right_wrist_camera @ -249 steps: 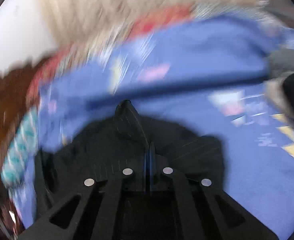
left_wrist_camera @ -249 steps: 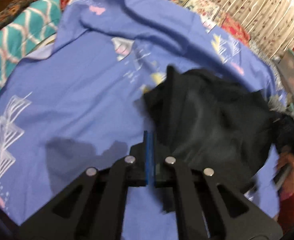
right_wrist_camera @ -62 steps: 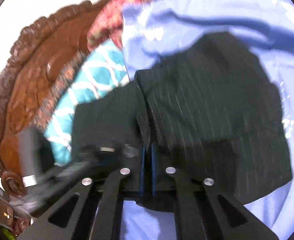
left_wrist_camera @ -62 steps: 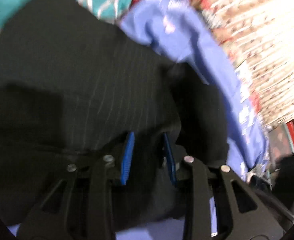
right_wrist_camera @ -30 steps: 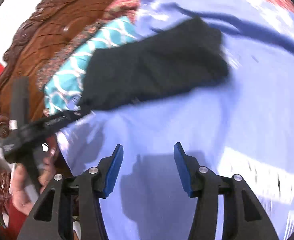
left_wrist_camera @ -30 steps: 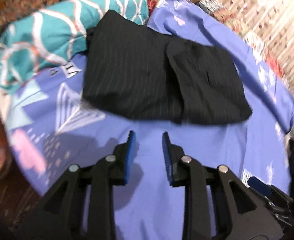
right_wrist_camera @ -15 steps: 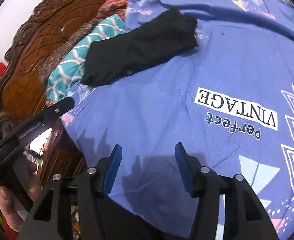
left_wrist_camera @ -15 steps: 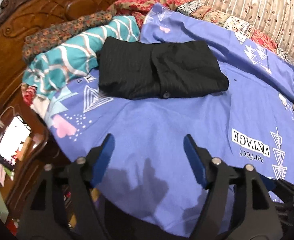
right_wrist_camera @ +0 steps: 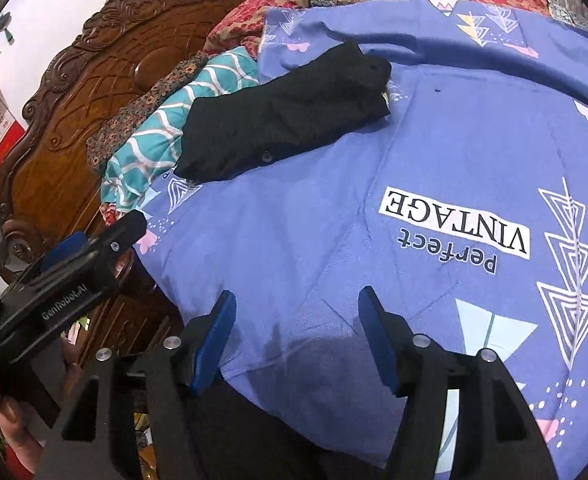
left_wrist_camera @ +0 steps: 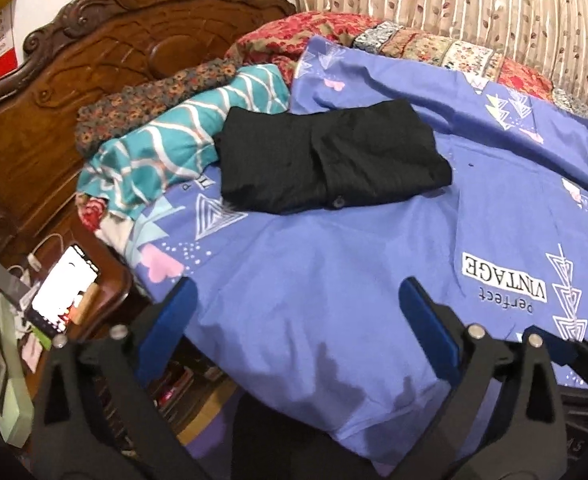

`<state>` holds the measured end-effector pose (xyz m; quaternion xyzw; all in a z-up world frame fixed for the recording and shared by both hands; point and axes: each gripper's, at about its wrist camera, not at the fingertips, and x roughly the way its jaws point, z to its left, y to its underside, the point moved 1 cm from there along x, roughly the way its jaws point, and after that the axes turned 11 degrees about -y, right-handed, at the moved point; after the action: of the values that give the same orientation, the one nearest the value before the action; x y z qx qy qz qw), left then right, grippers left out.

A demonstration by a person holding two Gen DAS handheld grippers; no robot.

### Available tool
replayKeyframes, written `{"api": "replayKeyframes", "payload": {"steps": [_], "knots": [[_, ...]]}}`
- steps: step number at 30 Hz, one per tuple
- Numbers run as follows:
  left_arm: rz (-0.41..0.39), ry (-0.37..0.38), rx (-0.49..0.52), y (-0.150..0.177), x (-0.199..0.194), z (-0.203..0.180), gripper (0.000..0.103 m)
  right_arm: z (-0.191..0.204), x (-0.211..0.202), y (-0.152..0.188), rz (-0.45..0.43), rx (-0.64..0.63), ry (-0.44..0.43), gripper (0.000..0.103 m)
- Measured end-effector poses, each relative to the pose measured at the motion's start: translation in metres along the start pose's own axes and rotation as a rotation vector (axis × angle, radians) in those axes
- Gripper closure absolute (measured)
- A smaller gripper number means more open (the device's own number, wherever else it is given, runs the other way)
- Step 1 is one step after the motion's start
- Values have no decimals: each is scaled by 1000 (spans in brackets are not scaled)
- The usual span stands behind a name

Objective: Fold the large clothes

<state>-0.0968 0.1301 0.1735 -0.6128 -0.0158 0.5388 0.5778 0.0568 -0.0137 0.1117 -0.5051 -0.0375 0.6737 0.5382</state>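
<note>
Both jaws spread, empty | black garment (left_wrist_camera: 326, 164) folded, seemingly, well ahead

Garment (left_wrist_camera: 326, 160): matt black cloth, faint pinstripe, glossy button, lay well ahead of the jaws. Sheet (left_wrist_camera: 334, 272): smooth matt blue printed cotton under them. Headboard (left_wrist_camera: 106, 68): carved, polished wood. Pads (left_wrist_camera: 426, 332): blue, matt; arms black plastic, metal rivets.

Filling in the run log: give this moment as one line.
garment: black garment folded, on blue sheet beside teal pillow | left gripper: open, empty | right gripper: open, empty
</note>
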Motion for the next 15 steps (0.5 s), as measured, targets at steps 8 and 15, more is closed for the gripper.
{"api": "replayKeyframes", "payload": {"steps": [8, 15], "knots": [[16, -22, -17, 5, -1, 1, 6, 1, -1, -1, -9, -10, 12, 18], [90, 16, -15, 16, 3, -4, 6, -3, 3, 0, 6, 4, 20, 17]]}}
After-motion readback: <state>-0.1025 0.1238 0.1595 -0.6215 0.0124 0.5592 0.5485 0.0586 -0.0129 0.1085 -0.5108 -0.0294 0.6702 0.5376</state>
